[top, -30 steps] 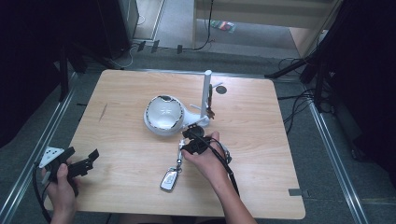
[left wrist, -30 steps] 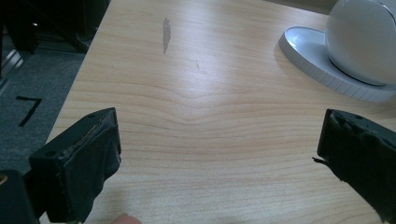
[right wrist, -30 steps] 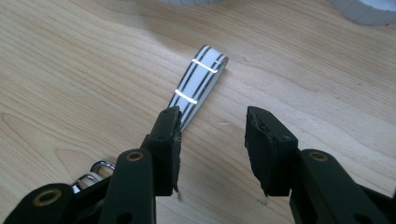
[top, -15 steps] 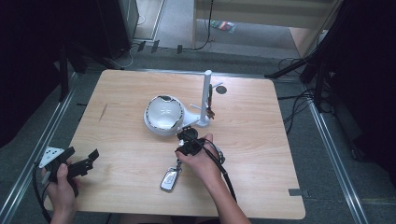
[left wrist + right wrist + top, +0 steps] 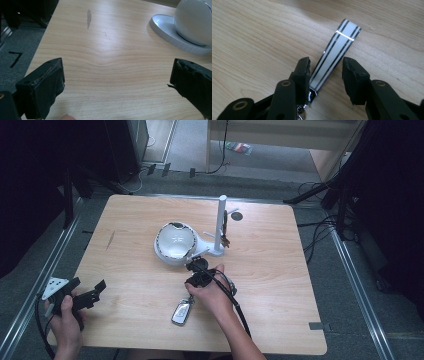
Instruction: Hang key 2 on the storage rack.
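Surface: wooden table [image 5: 130, 285] with light grain and one dark streak [image 5: 88, 17] near its left side, standing on grey floor with cables behind it.
Stand: white round dish [image 5: 172, 242] on a flat white base, joined to an upright white post [image 5: 220, 222], near the table's middle.
Key fob: silver car key [image 5: 181, 312] lying flat on the table toward the near edge, just left of the person's right wrist.
Strap: white strap with dark stripes [image 5: 334, 53] lying on the wood; in the right gripper view it runs up between the jaws, its metal end at the bottom by the left jaw.
Right gripper [image 5: 199, 272]: held low over the table just in front of the white base, jaws partly open on either side of the strap; one jaw is next to the strap's edge, the other clearly apart from it.
Left gripper [image 5: 85, 296]: held at the table's near left corner, jaws spread wide, bare wood between them, holding nothing.
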Action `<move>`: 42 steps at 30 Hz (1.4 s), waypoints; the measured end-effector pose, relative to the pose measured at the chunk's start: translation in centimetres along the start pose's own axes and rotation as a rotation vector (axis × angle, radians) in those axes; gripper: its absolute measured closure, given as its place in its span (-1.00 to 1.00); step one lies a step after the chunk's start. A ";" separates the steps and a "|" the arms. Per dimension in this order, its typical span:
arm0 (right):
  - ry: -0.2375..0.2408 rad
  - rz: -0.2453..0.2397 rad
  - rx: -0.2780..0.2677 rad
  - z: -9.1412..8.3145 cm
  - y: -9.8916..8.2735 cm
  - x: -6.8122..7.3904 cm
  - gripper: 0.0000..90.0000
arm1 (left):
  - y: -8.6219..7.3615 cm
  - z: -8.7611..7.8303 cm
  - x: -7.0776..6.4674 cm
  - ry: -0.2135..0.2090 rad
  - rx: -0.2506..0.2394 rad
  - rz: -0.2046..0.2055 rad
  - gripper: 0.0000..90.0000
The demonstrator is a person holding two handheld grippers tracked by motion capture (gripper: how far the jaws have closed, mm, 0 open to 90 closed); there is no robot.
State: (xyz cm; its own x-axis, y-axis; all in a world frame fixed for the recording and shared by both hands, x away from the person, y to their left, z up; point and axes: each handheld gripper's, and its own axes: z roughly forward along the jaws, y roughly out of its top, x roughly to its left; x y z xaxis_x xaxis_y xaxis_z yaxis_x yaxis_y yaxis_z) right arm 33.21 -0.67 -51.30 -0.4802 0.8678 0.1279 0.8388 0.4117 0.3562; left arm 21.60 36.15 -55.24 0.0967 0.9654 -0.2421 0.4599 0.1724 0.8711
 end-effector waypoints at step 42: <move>0.006 -0.040 -0.507 -7.1 -2.8 -2.8 0.73 | 0.0 0.0 0.0 -0.002 0.003 -0.003 -1.00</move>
State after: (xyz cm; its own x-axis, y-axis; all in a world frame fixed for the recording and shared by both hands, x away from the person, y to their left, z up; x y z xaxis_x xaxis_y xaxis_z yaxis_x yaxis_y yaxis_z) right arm 30.37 -6.26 -46.10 -0.5122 0.8518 0.1102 0.5909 0.2563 0.7649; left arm 21.61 36.18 -55.24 0.0970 0.9646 -0.2453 0.4627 0.1745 0.8692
